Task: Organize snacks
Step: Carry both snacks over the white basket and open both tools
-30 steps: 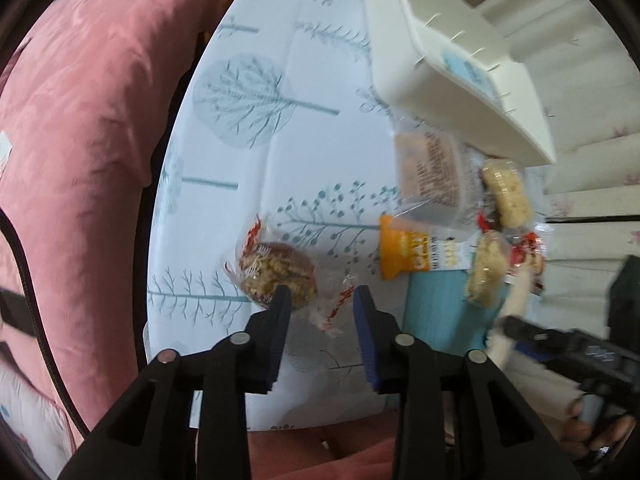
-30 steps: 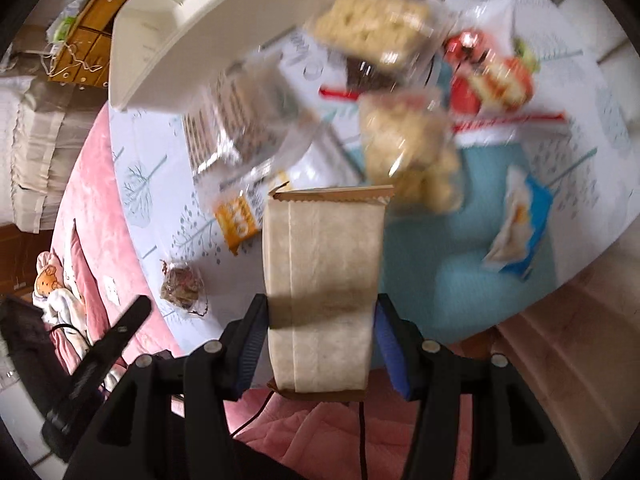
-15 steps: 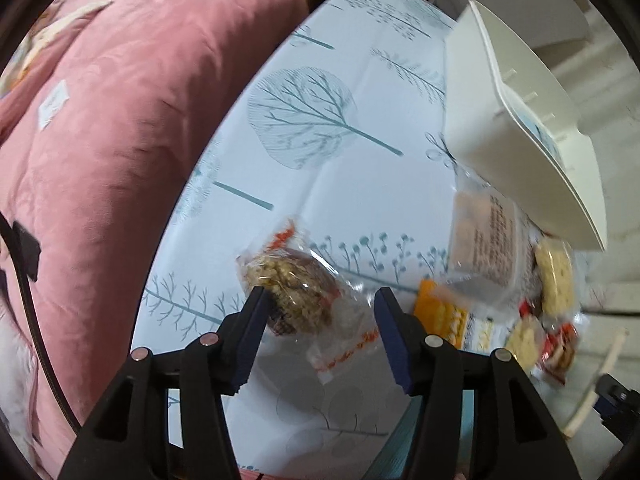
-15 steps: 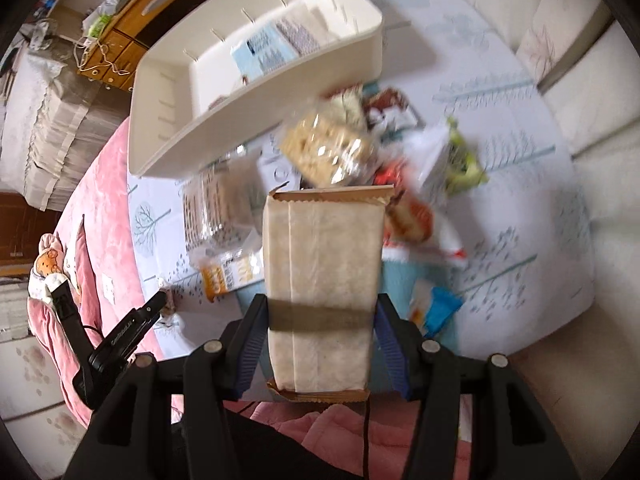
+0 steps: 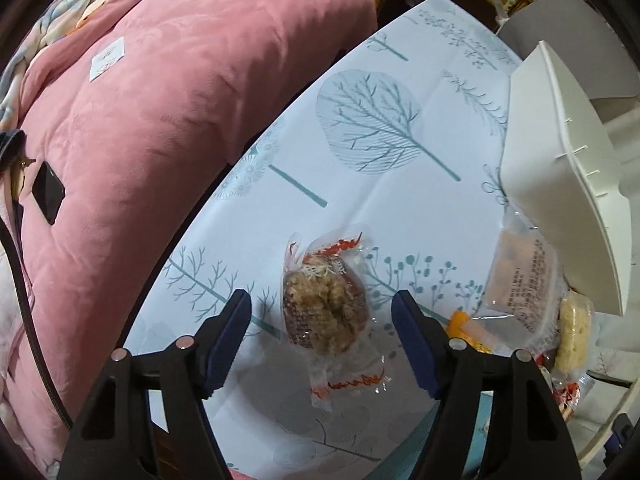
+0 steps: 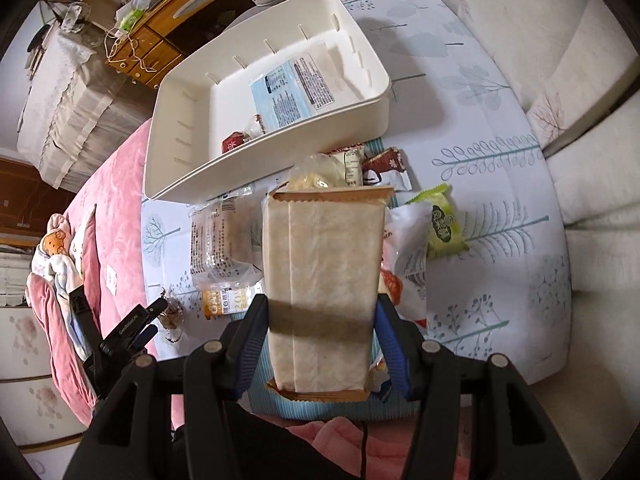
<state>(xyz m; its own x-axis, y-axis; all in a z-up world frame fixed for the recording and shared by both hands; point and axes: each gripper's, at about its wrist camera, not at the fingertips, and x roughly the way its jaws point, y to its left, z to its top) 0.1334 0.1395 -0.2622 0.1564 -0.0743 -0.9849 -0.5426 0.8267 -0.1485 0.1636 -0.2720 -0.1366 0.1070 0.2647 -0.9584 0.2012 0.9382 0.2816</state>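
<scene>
Pink quilted bedding point(image 5: 160, 140) is seen at the left, beside the tree-printed tablecloth point(image 5: 380, 184). A clear-wrapped brown oat cake point(image 5: 324, 312) lies between the left gripper point(image 5: 322, 316), whose jaws have just been opening and stand clear of it. A tall beige snack packet point(image 6: 322, 268) is clamped by the right gripper point(image 6: 320, 324), below the white plastic bin point(image 6: 360, 116).

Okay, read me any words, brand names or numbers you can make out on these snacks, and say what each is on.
"OAT": orange snack packet, right wrist view.
"209": same packet's white part, unsure.
Printed sheet in the white bin: too small.
Clear cracker pack: blurred.
Green packet: logo unreadable.
Round oat cake wrapper: characters unreadable.
</scene>
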